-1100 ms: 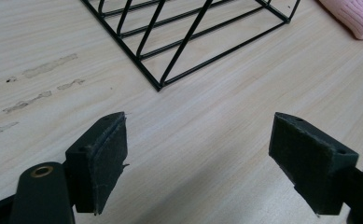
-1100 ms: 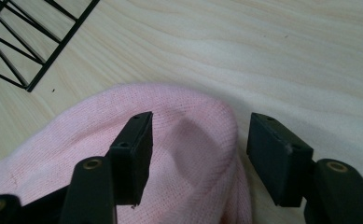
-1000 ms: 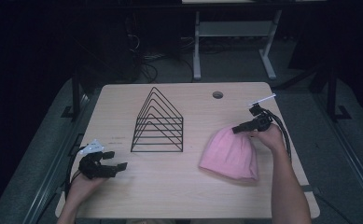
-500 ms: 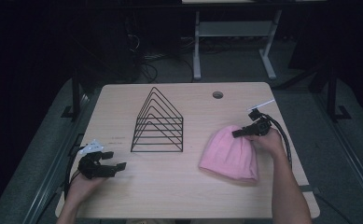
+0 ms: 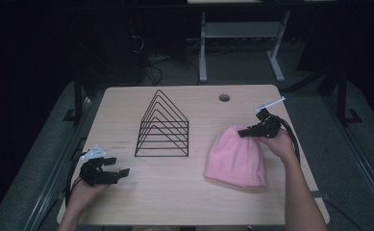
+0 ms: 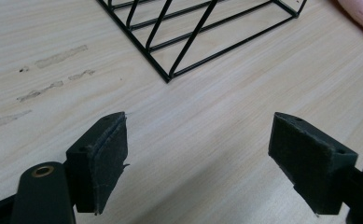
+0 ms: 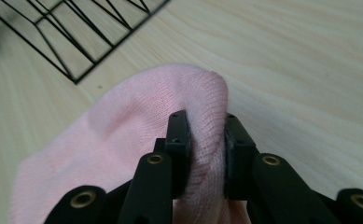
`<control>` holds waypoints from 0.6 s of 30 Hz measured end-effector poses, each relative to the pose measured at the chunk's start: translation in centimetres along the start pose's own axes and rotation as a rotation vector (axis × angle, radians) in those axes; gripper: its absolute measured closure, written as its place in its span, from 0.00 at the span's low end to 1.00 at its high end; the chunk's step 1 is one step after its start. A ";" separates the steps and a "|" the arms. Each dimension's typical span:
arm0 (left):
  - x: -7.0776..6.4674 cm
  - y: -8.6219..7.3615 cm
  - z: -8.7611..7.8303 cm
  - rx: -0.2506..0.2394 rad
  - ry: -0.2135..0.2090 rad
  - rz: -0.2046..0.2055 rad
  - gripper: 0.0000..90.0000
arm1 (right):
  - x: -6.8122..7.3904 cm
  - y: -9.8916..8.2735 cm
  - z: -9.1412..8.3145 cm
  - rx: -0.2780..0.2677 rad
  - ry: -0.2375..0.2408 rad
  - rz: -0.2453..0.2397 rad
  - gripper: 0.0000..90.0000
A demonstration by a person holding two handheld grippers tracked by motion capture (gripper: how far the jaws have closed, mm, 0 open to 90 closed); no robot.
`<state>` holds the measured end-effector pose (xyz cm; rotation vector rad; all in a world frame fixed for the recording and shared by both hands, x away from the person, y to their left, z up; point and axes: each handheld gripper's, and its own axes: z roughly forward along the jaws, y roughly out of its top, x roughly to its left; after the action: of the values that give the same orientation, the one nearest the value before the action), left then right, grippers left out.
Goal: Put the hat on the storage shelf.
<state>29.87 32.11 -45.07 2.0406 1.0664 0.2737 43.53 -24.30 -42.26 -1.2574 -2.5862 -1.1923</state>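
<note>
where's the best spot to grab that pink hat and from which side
Grip the rounded top end of the pink hat, coming in low from the table's far right, as the right gripper does. The knit is soft and lies flat, so a bunched fold fits between the pads; its jaws have just closed on one. The wire rack stands clear to the left.

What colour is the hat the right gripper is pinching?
Pink, a plain fine knit. The hat shows best in the right gripper view, pinched in the right gripper.

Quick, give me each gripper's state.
Left gripper: open, nothing between its jaws.
Right gripper: just closed, pinching a fold of the pink hat.
</note>
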 end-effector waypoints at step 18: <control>0.2 -0.1 -1.1 -0.030 -0.031 -0.024 0.25 | 6.4 2.5 -4.6 -0.094 -0.002 -0.174 0.84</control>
<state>29.37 32.92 -44.49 1.9979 1.0608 0.2437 39.61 -22.08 -35.29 -1.0665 -2.7181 -1.3560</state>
